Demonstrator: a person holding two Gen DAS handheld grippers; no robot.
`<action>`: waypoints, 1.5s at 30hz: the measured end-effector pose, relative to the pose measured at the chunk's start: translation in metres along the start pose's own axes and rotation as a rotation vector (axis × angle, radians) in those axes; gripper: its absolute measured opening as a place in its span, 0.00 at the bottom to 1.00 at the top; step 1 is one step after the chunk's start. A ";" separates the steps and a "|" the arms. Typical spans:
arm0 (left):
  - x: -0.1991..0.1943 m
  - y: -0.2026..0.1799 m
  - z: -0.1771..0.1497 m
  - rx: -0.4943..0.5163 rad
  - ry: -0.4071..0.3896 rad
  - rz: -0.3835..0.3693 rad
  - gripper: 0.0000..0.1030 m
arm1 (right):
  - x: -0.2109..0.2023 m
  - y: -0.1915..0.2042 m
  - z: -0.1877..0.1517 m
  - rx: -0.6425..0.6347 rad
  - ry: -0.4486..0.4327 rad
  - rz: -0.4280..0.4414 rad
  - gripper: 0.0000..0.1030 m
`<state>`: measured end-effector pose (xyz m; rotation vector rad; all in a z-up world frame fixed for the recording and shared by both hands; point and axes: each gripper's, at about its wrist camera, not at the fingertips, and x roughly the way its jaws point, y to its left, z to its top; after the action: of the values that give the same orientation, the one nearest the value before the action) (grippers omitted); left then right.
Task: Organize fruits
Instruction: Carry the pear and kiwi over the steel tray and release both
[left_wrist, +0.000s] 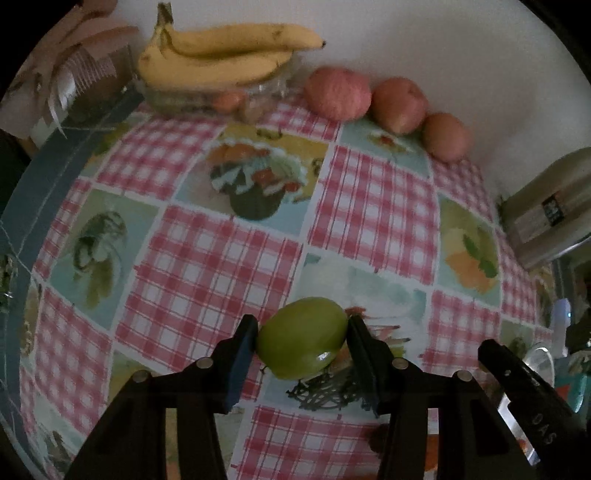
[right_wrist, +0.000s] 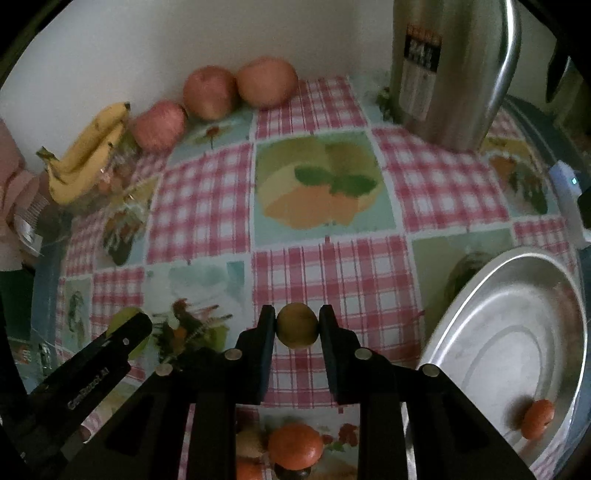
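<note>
A green fruit (left_wrist: 301, 338) sits between the fingers of my left gripper (left_wrist: 303, 325), both pads pressed on its sides, low over the checked tablecloth (left_wrist: 207, 280). My right gripper (right_wrist: 297, 314) is shut on a small yellow-brown fruit (right_wrist: 297, 332), held a little above the cloth. Three red apples (left_wrist: 338, 94) line the wall at the back. Bananas (left_wrist: 225, 55) lie on a glass bowl (left_wrist: 177, 98) at the back left. A metal basin (right_wrist: 480, 317) at the right holds one small orange fruit (right_wrist: 537, 419).
A steel thermos (right_wrist: 443, 74) stands at the back right. Two small orange fruits (right_wrist: 293, 445) lie on the cloth beneath my right gripper. The left gripper's body (right_wrist: 92, 369) fills the lower left of the right wrist view. A white device (right_wrist: 567, 192) sits by the right edge.
</note>
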<state>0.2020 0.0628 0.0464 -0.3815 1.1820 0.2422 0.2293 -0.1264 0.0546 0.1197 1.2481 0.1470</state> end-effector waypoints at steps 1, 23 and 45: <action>-0.004 0.000 0.000 -0.001 -0.009 -0.004 0.51 | -0.004 0.001 0.001 0.000 -0.009 0.001 0.25; -0.069 -0.034 -0.001 0.066 -0.141 -0.053 0.51 | -0.055 -0.036 0.009 0.030 -0.093 -0.057 0.25; -0.056 -0.140 -0.039 0.287 -0.065 -0.153 0.51 | -0.058 -0.169 -0.002 0.313 -0.042 -0.182 0.25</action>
<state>0.2020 -0.0800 0.1089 -0.2084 1.0988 -0.0485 0.2167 -0.3033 0.0793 0.2769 1.2268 -0.2085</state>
